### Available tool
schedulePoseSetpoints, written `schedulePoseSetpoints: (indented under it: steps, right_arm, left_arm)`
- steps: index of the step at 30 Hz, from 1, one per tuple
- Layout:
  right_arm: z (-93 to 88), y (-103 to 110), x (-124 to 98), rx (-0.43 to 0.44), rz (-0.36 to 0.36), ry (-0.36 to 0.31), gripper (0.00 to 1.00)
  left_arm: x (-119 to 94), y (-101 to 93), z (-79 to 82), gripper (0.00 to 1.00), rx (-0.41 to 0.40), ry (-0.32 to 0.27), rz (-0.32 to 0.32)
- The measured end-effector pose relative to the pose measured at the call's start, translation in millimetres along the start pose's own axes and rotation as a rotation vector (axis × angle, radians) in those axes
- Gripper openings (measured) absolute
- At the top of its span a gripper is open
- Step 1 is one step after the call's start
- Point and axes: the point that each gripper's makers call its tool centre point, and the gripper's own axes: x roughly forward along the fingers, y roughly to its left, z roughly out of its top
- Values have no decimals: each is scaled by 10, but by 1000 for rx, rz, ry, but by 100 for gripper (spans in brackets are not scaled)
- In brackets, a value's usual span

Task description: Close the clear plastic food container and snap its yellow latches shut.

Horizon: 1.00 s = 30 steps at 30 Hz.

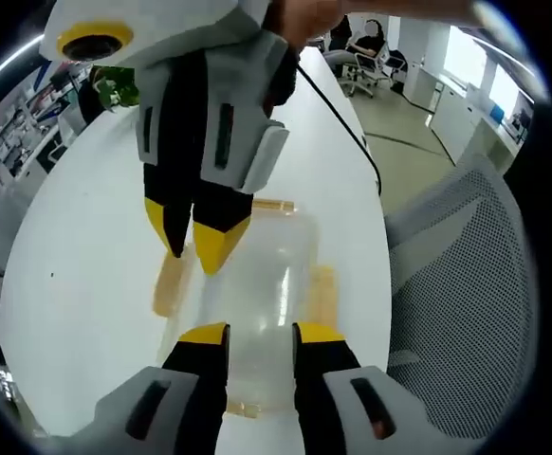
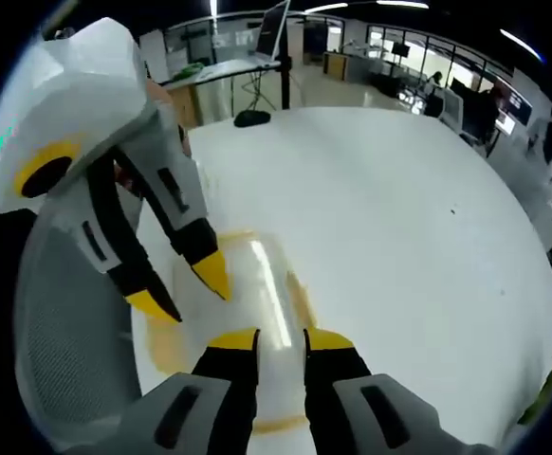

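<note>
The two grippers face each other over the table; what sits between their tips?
In the left gripper view, the clear container with yellow latches lies between the left gripper and the right gripper.

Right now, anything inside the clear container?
Nothing visible inside the container; only the white table shows through its clear lid. Both tongs, left and right, hide part of it, so those parts are unconfirmed.

Container (image 1: 257, 303) on the table (image 1: 86, 246), near the edge beside a mesh chair (image 1: 466, 284), left gripper (image 1: 260, 334) over its near end, right gripper (image 1: 195, 242) over its far end, latches (image 1: 172, 282) along its sides
</note>
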Motion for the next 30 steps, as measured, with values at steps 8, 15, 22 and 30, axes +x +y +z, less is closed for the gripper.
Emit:
schedulePoseSetpoints:
  steps: [8, 15, 22, 30]
  right_arm:
    - [-38, -76, 110, 78, 33, 9, 29]
    - [-46, -35, 177, 119, 115, 28, 34]
    - [-14, -16, 237, 110, 153, 45, 34]
    - [-34, 57, 258, 104, 228, 67, 37]
  left_arm:
    - [23, 6, 40, 49, 41, -8, 68]
    - [76, -49, -49, 52, 58, 31, 78]
    - [90, -39, 70, 52, 62, 3, 94]
    - [161, -56, 32, 51, 79, 31, 88]
